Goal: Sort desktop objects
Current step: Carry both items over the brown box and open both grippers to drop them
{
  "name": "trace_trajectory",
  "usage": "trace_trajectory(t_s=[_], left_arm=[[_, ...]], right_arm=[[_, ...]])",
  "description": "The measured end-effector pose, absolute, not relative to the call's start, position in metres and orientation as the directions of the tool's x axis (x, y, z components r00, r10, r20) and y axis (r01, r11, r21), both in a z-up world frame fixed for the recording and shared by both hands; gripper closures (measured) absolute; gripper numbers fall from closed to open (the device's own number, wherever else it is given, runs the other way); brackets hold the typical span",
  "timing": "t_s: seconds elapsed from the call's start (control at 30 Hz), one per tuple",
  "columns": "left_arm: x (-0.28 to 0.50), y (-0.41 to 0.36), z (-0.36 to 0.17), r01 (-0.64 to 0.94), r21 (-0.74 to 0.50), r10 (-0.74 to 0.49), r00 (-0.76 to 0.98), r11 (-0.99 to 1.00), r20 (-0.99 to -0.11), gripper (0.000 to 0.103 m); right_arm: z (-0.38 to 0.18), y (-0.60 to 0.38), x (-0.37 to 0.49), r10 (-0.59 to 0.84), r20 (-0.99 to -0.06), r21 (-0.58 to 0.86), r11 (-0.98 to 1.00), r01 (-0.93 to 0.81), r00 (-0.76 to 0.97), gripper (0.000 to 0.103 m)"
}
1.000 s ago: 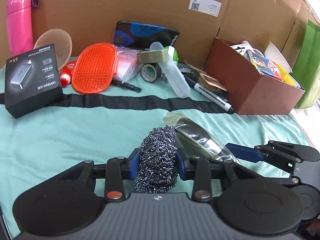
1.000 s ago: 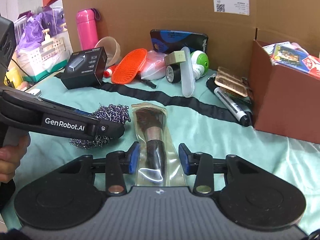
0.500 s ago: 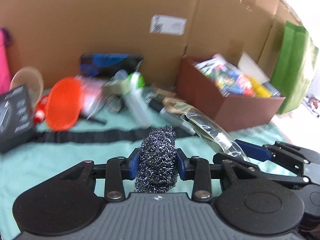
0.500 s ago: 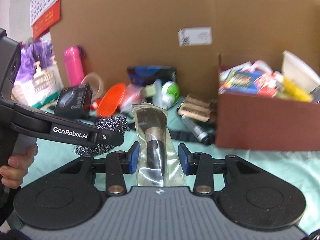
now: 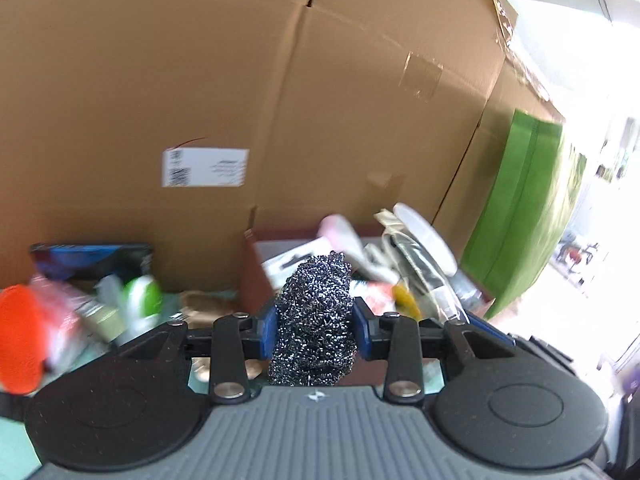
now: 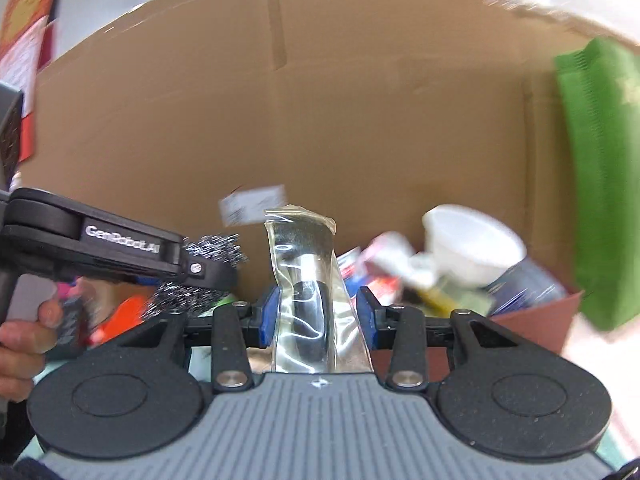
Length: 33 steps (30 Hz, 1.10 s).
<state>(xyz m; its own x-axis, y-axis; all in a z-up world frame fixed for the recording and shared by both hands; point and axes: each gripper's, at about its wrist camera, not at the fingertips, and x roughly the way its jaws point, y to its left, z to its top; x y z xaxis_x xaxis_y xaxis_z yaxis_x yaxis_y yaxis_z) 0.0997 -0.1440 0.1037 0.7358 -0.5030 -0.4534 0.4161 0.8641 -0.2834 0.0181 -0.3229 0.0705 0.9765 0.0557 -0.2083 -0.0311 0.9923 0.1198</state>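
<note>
My left gripper (image 5: 314,330) is shut on a dark steel wool scourer (image 5: 316,312), raised above the table. The right gripper (image 6: 316,316) is shut on a makeup brush in a clear plastic sleeve (image 6: 310,280). In the right wrist view the left gripper (image 6: 200,268) and its scourer (image 6: 212,248) hang to the left, with a person's hand (image 6: 24,344) on the handle. Ahead of both stands the brown box (image 6: 532,328) packed with several items; in the left wrist view its near wall (image 5: 256,280) lies just beyond the scourer. The sleeved brush (image 5: 424,268) also shows at right there.
A tall cardboard wall (image 5: 200,80) closes the back. A green bag (image 5: 520,208) stands right of the box. At left lie an orange scrubber (image 5: 20,336), a green-capped item (image 5: 140,296) and a blue-black packet (image 5: 92,256). A white bowl (image 6: 472,244) sits in the box.
Both grippers have risen off the green cloth and swung right toward the brown box, each keeping its object. The views now tilt up at the cardboard wall.
</note>
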Motion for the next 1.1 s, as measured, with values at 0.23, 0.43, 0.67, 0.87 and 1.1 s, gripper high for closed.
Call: trace_trajectory(t_s=[0.23, 0.43, 0.67, 0.87, 1.1], left_arm=[[0.151, -0.176, 0.108, 0.435, -0.355, -0.559, 0.701, 0.827, -0.443, 0.063], [0.188, -0.199, 0.101, 0.433, -0.385, -0.575, 0.685, 0.815, -0.447, 0.063], [0.22, -0.215, 0.081, 0.413, -0.394, -0.568, 0.665, 0.821, -0.486, 0.063], [0.226, -0.224, 0.063, 0.427, -0.355, -0.555, 0.666, 0.831, -0.498, 0.062], [0.216, -0.231, 0.062, 0.452, -0.287, -0.535, 0.696, 0.845, -0.479, 0.06]], right_arm=[[0.069, -0.362, 0.058, -0.023, -0.193, 0.119, 0.992, 0.047, 0.981, 0.063], [0.064, -0.377, 0.097, 0.03, -0.235, 0.042, 0.999, -0.021, 0.972, 0.063], [0.05, -0.387, 0.129, 0.079, -0.28, 0.007, 0.997, -0.08, 0.957, 0.063], [0.028, -0.394, 0.142, 0.046, -0.33, -0.013, 0.998, -0.054, 0.943, 0.061], [0.021, -0.395, 0.145, 0.044, -0.324, -0.015, 0.999, -0.052, 0.945, 0.061]])
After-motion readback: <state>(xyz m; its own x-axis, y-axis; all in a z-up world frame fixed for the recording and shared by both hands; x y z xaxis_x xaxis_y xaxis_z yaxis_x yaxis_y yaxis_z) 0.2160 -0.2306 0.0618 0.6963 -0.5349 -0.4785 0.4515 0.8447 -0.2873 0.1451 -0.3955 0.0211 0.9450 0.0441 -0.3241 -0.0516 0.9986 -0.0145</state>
